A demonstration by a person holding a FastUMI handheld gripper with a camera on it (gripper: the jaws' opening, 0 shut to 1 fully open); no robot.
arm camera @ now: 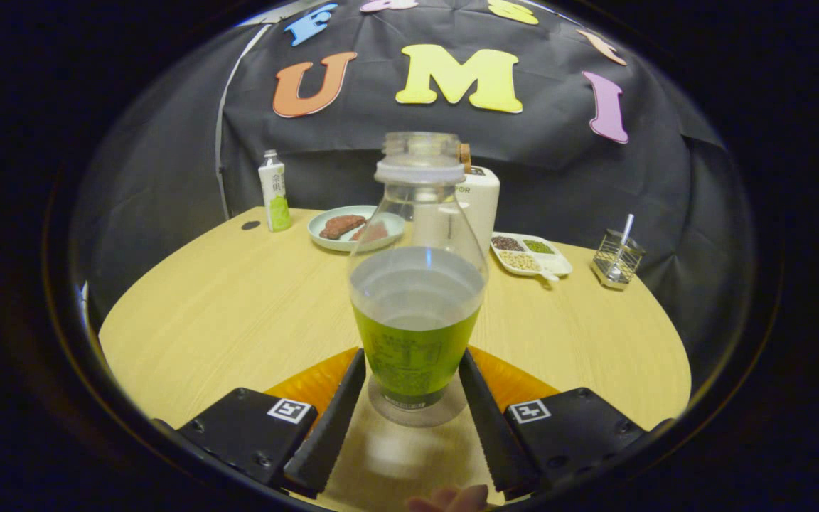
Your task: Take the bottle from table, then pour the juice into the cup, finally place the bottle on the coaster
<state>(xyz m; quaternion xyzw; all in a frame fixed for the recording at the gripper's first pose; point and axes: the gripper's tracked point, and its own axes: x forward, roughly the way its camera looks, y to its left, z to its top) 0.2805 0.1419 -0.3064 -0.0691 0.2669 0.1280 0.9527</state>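
A clear bottle (pixel 416 284) with a green label and no cap stands upright on the wooden table (pixel 239 320), about half full of pale liquid. It sits between the two fingers of my gripper (pixel 413 355). Both fingers (pixel 338 412) lie against the sides of its labelled lower part, so the gripper is shut on the bottle. The bottle's round base rests on the table just inside the fingertips.
Beyond the bottle stand a white container (pixel 482 203), a plate with brown food (pixel 354 227), a divided dish of grains (pixel 530 254) and a wire holder with a utensil (pixel 617 262). A small white-and-green carton (pixel 275 190) stands far left. A person's fingertips (pixel 452 499) show behind the fingers.
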